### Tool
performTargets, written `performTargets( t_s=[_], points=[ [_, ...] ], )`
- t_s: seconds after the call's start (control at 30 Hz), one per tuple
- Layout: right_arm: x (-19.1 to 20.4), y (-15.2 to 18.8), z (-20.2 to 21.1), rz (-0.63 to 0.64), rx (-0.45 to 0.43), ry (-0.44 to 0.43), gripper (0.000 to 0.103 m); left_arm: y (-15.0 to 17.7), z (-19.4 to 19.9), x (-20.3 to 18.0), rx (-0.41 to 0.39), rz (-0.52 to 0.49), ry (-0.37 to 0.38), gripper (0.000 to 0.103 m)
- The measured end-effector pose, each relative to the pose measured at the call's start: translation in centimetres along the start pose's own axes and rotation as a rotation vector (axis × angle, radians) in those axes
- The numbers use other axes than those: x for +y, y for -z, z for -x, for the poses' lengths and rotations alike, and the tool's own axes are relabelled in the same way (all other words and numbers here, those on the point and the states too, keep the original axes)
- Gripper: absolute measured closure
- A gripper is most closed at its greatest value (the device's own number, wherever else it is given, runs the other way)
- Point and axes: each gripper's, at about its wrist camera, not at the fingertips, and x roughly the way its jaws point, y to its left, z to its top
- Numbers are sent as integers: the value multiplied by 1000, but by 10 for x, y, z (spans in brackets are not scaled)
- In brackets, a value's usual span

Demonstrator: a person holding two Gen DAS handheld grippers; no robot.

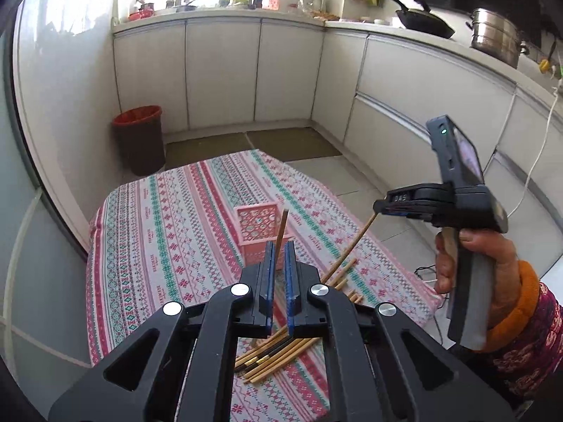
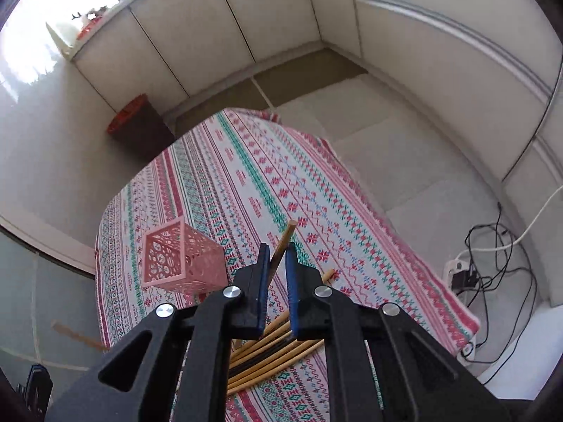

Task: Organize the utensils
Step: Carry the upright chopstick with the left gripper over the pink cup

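Each claw, left (image 1: 280, 246) and right (image 2: 278, 248), is clenched on one chopstick (image 1: 282, 228), ready for dropping upright into the pink basket (image 2: 183, 258).

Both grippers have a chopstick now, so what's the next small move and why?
Probably carry the left gripper forward over the pink basket and lower its chopstick in. Its jaws are shut on that stick, the basket stands just ahead, and the right gripper also holds one while more chopsticks lie on the cloth.

A patterned tablecloth (image 1: 183, 218) bears a pink basket (image 1: 262, 227) and loose chopsticks (image 1: 274, 355).
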Motion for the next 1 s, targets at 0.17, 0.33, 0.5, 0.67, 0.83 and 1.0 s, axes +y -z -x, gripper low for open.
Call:
performTargets(
  t_s=[0.17,0.33,0.5,0.67,0.83,1.0],
  points=[
    [-3,-14,70,36,-182,-21,97,-10,11,-16,-40,-17,38,98],
    [-11,-28,110,31,-283,-53,97,-6,-20,-37,59,-88,102,96],
    [-23,-47,112,-17,-251,-99,97,-18,-64,-66,170,-137,112,56],
    [-54,-59,120,-102,-274,-108,97,-43,-151,-104,394,-205,52,40],
    [-102,-67,116,-192,-268,-108,97,-41,-253,-125,599,-284,-36,45],
    [-134,-75,97,-240,-210,-124,97,-26,-330,-118,751,-294,-90,47]
  ],
)
